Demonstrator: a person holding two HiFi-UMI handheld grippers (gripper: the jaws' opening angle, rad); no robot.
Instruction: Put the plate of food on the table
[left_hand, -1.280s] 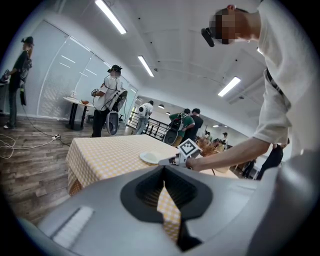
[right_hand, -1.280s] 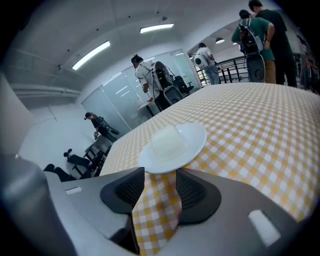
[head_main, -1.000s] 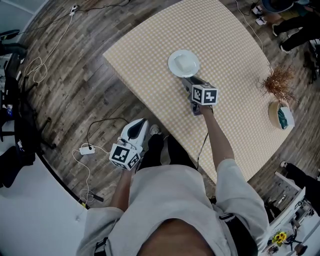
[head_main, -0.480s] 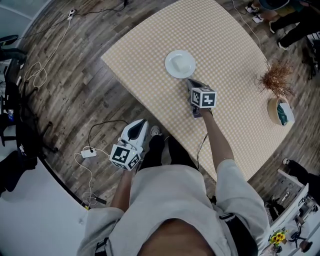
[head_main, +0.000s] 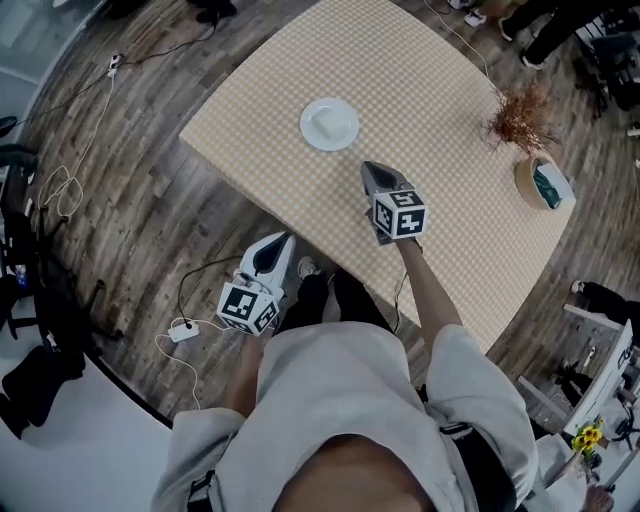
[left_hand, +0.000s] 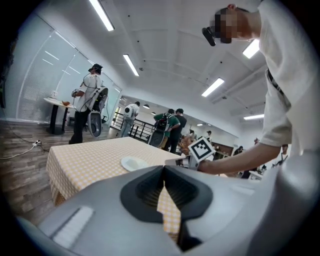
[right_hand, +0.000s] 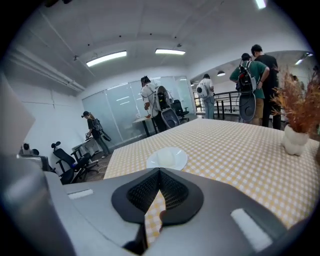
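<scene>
A white plate (head_main: 329, 124) with a pale lump of food on it rests on the yellow checked table (head_main: 440, 90), near its left corner. My right gripper (head_main: 372, 168) hovers over the table a short way nearer me than the plate, shut and empty. In the right gripper view the plate (right_hand: 166, 158) lies just beyond the closed jaws (right_hand: 160, 172). My left gripper (head_main: 283, 243) hangs off the table's near edge above the floor, shut on nothing. The left gripper view looks across the table at the plate (left_hand: 134, 162) and the right gripper (left_hand: 201, 148).
A vase of dried brown stems (head_main: 520, 120) and a round bowl (head_main: 543, 183) stand at the table's right side. White cables (head_main: 185, 328) trail over the wooden floor to the left. Several people (right_hand: 252, 85) stand beyond the table, with office chairs (right_hand: 72, 162) nearby.
My right gripper has drawn back from the plate's rim toward me, leaving the plate on the table. The left gripper has stayed put.
</scene>
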